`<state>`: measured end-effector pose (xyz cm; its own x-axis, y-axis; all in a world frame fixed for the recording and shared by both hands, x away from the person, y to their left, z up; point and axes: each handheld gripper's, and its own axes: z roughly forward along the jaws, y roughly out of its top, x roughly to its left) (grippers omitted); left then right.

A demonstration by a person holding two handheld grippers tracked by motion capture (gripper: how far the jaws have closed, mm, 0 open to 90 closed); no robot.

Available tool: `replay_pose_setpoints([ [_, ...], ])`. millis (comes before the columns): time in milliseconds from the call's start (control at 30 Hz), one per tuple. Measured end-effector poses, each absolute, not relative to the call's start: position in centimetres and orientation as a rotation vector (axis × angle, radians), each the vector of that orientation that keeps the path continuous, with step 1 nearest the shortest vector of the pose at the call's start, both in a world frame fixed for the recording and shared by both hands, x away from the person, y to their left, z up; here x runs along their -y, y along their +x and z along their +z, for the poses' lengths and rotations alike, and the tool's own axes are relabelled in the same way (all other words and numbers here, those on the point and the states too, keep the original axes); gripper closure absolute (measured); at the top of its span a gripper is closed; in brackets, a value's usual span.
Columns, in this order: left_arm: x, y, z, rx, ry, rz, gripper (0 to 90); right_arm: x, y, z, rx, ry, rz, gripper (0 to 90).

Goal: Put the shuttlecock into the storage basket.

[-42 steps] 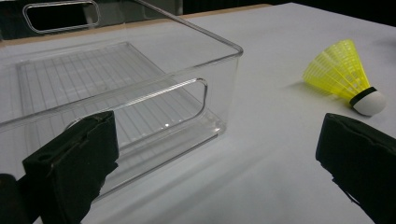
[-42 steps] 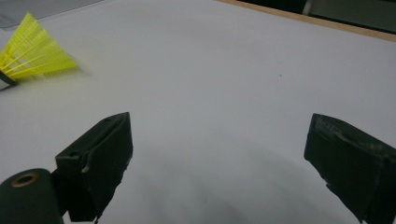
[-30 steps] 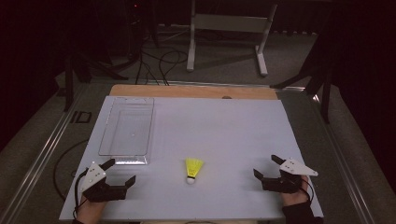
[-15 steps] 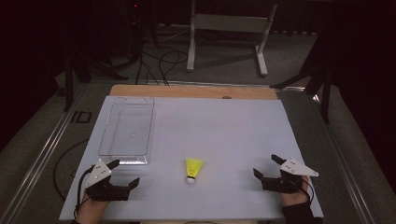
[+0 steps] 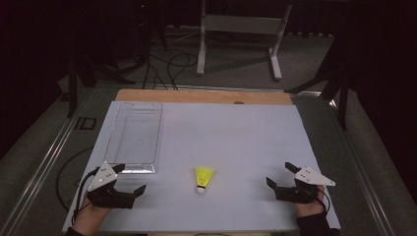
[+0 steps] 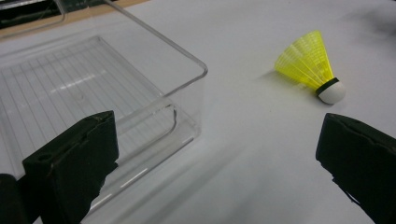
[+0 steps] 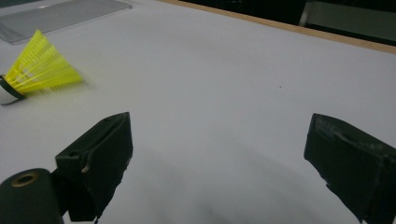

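Note:
A yellow shuttlecock (image 5: pixel 203 178) with a white cork lies on its side near the front middle of the white table (image 5: pixel 236 132). A clear plastic tray (image 5: pixel 135 137) stands empty at the left. My left gripper (image 5: pixel 131 178) is open just in front of the tray's near end, left of the shuttlecock. In the left gripper view the tray corner (image 6: pixel 140 79) is close and the shuttlecock (image 6: pixel 312 67) lies beyond the open left gripper (image 6: pixel 217 135). My right gripper (image 5: pixel 279 173) is open at the front right. In the right gripper view the shuttlecock (image 7: pixel 37 70) lies far left of the right gripper (image 7: pixel 219 126).
A wooden strip (image 5: pixel 206 96) runs along the table's far edge. Behind it on the floor stand a metal frame (image 5: pixel 241 29) and loose cables (image 5: pixel 162 64). Bare white surface lies between the shuttlecock and the right gripper.
My left gripper has shifted a little to the right, toward the shuttlecock. The right gripper and the shuttlecock have stayed put.

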<state>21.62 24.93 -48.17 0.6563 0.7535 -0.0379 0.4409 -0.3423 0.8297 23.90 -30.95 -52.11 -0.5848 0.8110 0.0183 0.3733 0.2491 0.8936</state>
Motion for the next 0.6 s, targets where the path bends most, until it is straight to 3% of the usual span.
replay_pose_setpoints([
  [600, -23.1, 22.0, -46.1, -0.899, 2.16, 0.302, 0.1, 30.9, 23.9, -52.2, -2.089, 1.079, 1.318, 8.4],
])
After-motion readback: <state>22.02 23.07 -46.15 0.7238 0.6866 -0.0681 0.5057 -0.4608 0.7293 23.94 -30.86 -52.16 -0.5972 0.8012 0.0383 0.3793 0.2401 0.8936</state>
